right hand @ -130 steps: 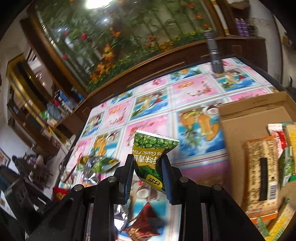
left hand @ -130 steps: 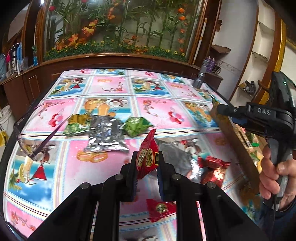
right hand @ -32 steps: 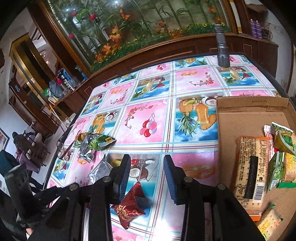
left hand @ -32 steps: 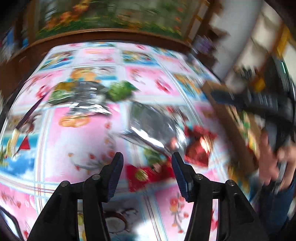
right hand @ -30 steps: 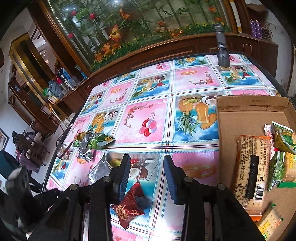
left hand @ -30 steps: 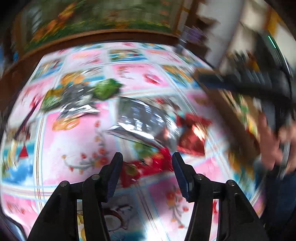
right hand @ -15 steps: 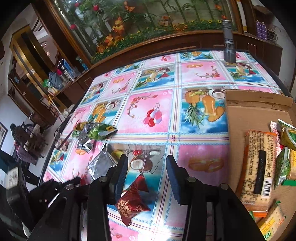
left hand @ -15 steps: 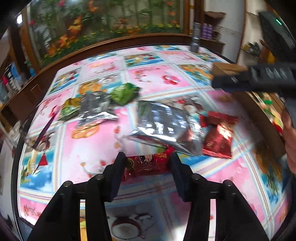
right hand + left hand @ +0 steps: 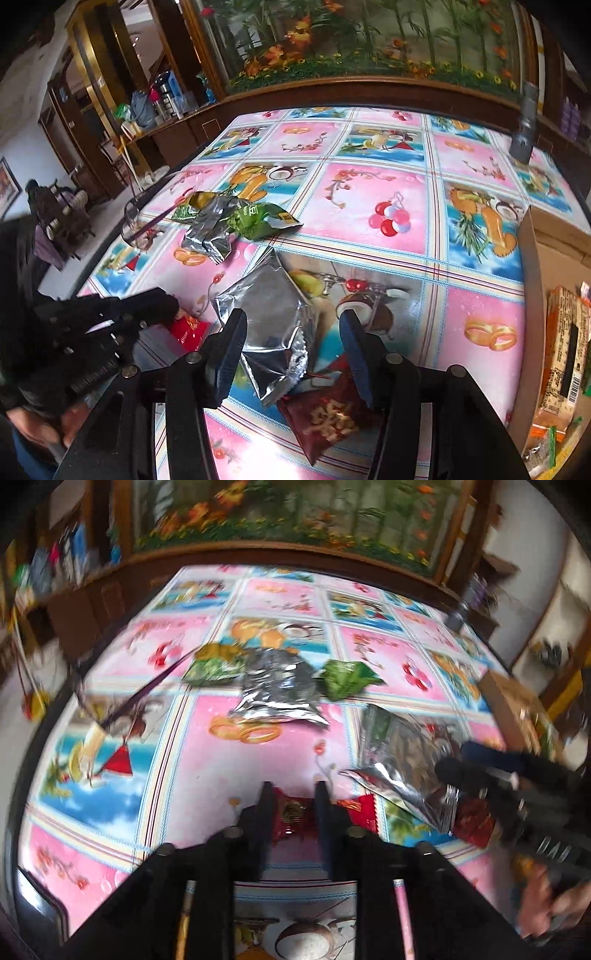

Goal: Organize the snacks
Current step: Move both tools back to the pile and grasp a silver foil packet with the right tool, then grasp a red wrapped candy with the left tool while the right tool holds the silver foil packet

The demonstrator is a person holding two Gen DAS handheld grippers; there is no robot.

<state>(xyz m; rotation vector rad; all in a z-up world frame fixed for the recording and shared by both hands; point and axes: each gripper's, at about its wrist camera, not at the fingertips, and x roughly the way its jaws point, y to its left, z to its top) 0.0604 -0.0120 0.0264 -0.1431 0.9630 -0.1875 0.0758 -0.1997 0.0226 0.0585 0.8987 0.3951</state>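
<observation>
Between the closing jaws of the left gripper [image 9: 292,814] lies a red snack packet [image 9: 295,812] flat on the table [image 9: 236,760]; the pads may skid over its thin film and miss. Beyond, the right gripper [image 9: 291,347], empty and opening, straddles a silver pouch [image 9: 269,310] overlapping a dark red packet [image 9: 328,413], so it could snag both short of the cardboard box [image 9: 532,295].

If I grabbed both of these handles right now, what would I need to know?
Left gripper: jaws closing around a flat red packet on the table.
Right gripper: jaws opening, holding nothing, above a silver pouch and a dark red packet.
Done: several snacks already lie in the cardboard box.
Left: those three, plus the green and silver packets farther back.
</observation>
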